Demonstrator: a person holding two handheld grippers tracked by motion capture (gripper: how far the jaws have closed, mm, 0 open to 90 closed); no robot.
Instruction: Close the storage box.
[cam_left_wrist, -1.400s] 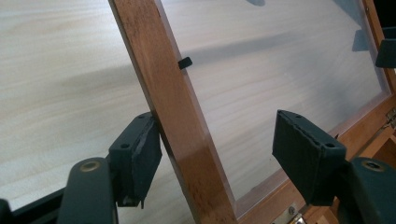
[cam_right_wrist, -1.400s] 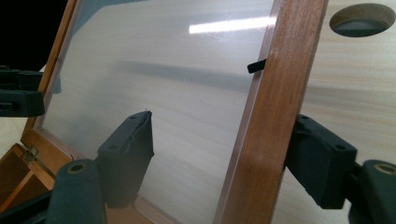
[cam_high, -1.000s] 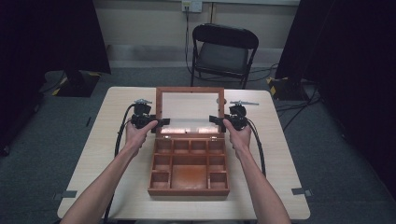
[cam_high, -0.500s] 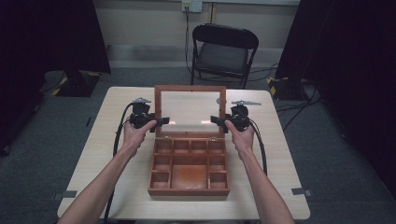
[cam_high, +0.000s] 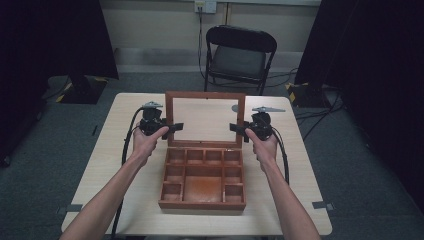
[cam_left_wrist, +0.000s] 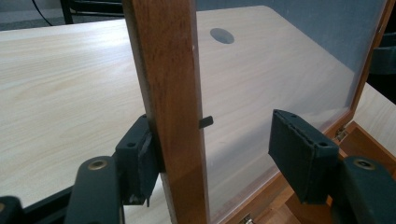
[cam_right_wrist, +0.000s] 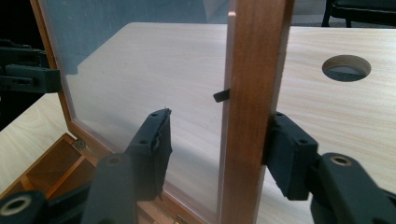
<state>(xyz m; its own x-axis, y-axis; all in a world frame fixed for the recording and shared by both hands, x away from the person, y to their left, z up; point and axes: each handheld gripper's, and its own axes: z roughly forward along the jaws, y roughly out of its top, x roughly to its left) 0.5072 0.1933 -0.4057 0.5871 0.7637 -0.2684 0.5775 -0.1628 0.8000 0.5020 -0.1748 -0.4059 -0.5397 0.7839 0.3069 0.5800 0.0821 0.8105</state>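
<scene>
A brown wooden box (cam_high: 202, 204) with several bare compartments lies in the middle of the table. Its hinged lid (cam_high: 205, 95), a wooden frame around a clear pane, stands upright at the back. My left gripper (cam_high: 175, 127) straddles the lid's left frame bar (cam_left_wrist: 170, 93). One pad (cam_left_wrist: 140, 158) touches the bar's outer face and the other pad (cam_left_wrist: 299, 154) stands off the pane. My right gripper (cam_high: 234, 128) straddles the right frame bar (cam_right_wrist: 252, 93) and its jaws have just been closing. One pad (cam_right_wrist: 285, 154) lies against the wood and the other pad (cam_right_wrist: 156, 144) is clear of the pane.
The pale wooden table (cam_high: 125, 170) has a round cable hole (cam_high: 235, 108) behind the lid. A black folding chair (cam_high: 240, 55) stands beyond the far edge. Cables trail from both grippers along the forearms. Dark curtains flank the room.
The lid has tipped slightly further up toward upright. My right gripper rose a little with it and its jaws narrowed around the frame bar. The left gripper has barely moved.
</scene>
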